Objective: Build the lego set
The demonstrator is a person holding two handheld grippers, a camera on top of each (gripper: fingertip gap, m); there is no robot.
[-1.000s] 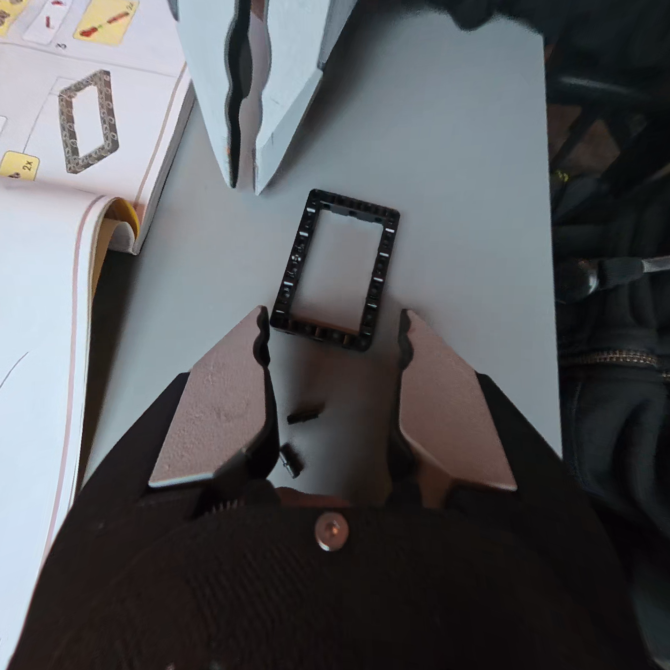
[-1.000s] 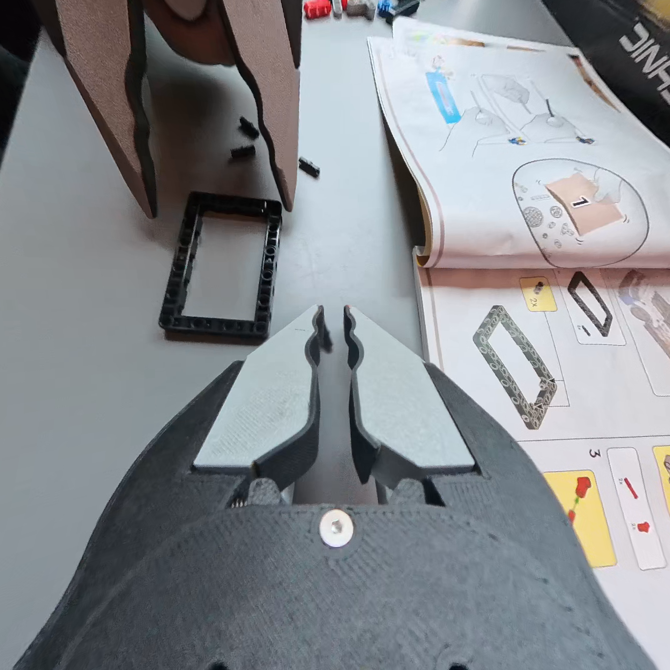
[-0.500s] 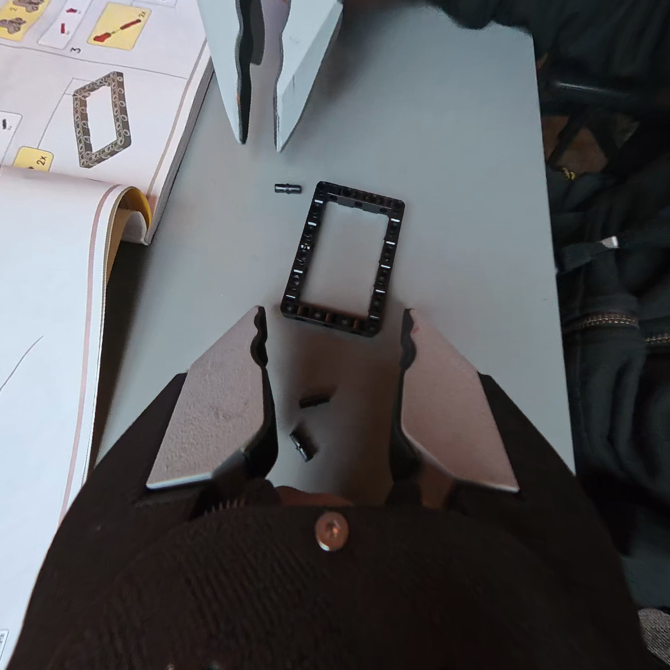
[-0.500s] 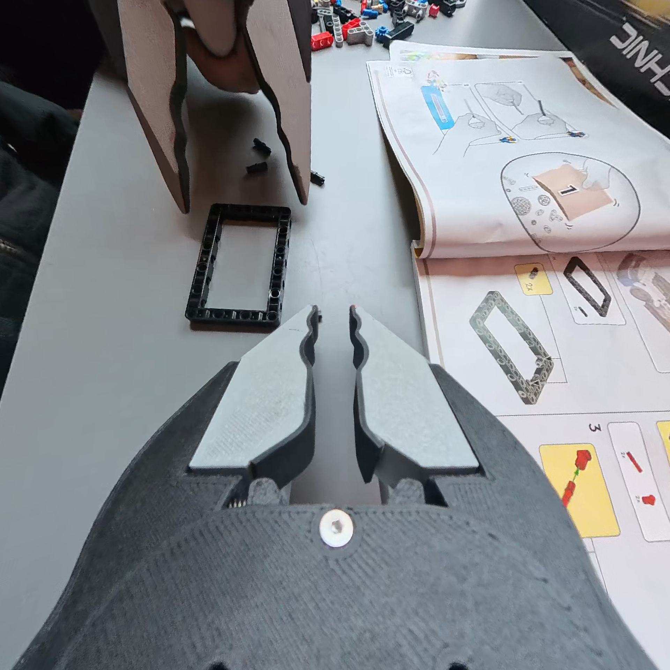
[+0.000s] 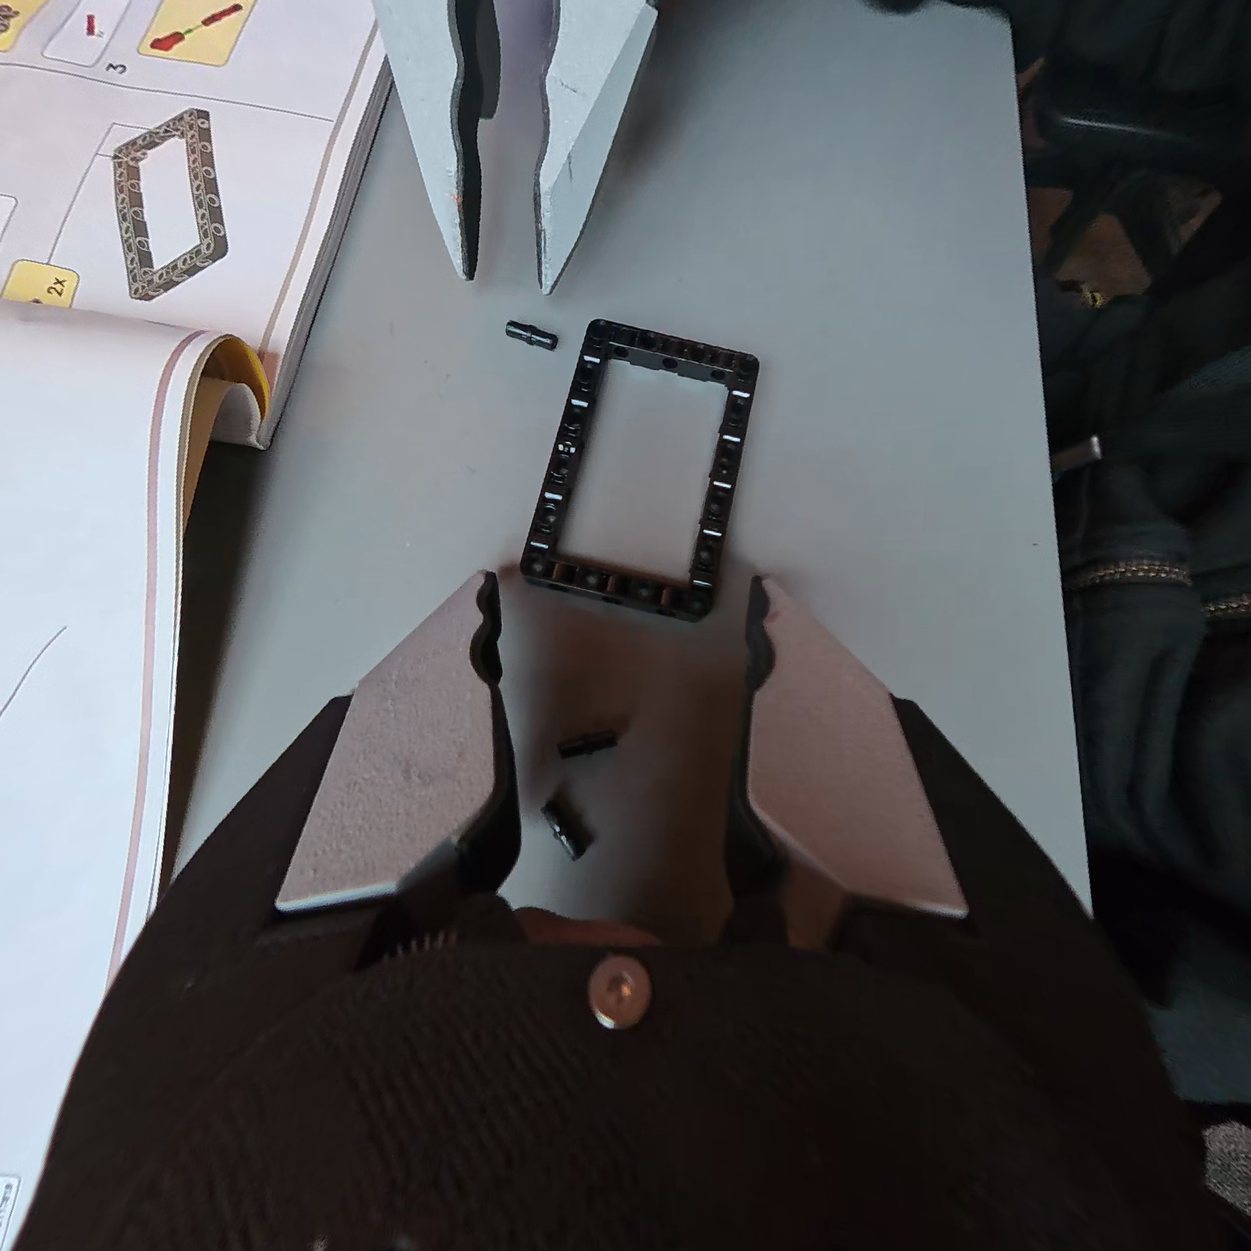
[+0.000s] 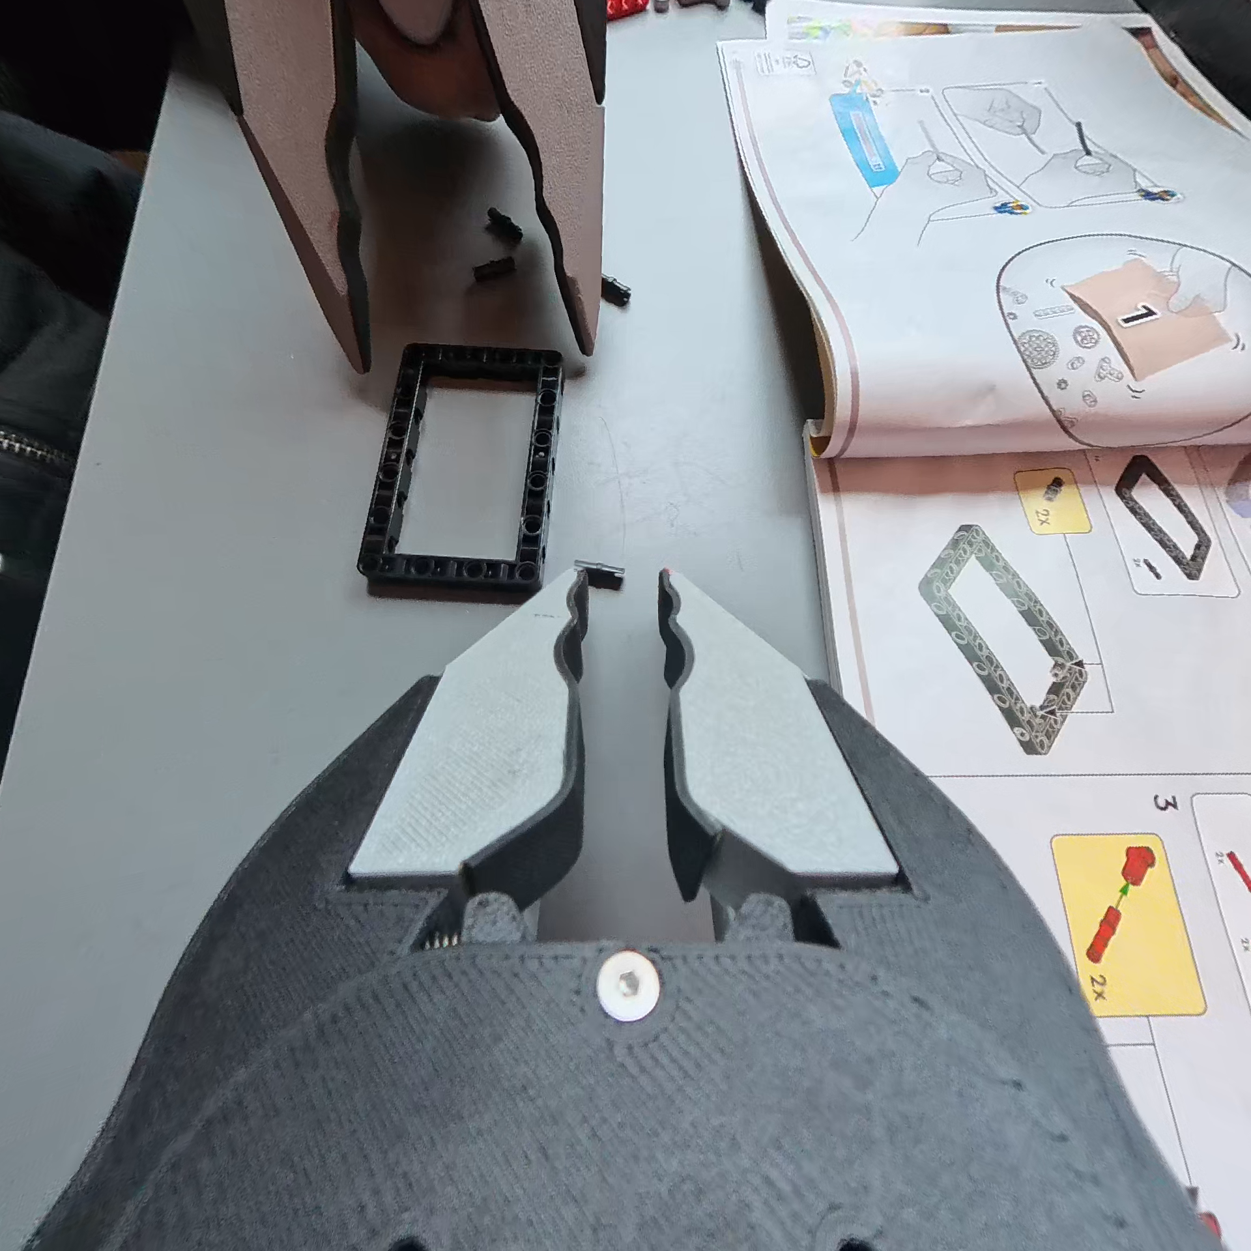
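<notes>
A black rectangular lego frame (image 5: pixel 560 467) lies flat on the grey table (image 5: pixel 880 338); it also shows in the right wrist view (image 6: pixel 389 474). My left gripper (image 5: pixel 623 585) is open and empty, its tips just short of the frame's near end. Two black pins (image 5: pixel 587 743) (image 5: pixel 567 827) lie on the table between its fingers. My right gripper (image 6: pixel 623 575) is open and empty. A black pin (image 6: pixel 599 574) lies on the table at its left fingertip, beside the frame's corner. In the left wrist view the right gripper (image 5: pixel 508 281) stands just beyond that pin (image 5: pixel 531 334).
An open instruction booklet (image 6: pixel 1015 338) covers the table beside the frame and shows in the left wrist view (image 5: pixel 101 474). Another black pin (image 6: pixel 616 288) lies by the left gripper (image 6: pixel 474 357). Loose coloured pieces (image 6: pixel 623 7) lie far back. A person's dark clothing (image 5: pixel 1151 541) is past the table edge. The left gripper's tips are roughly 10 cm from the right gripper's.
My right gripper opened and let go of the black pin, which now lies on the table by the frame. The right gripper drew back a little. The left gripper stayed open.
</notes>
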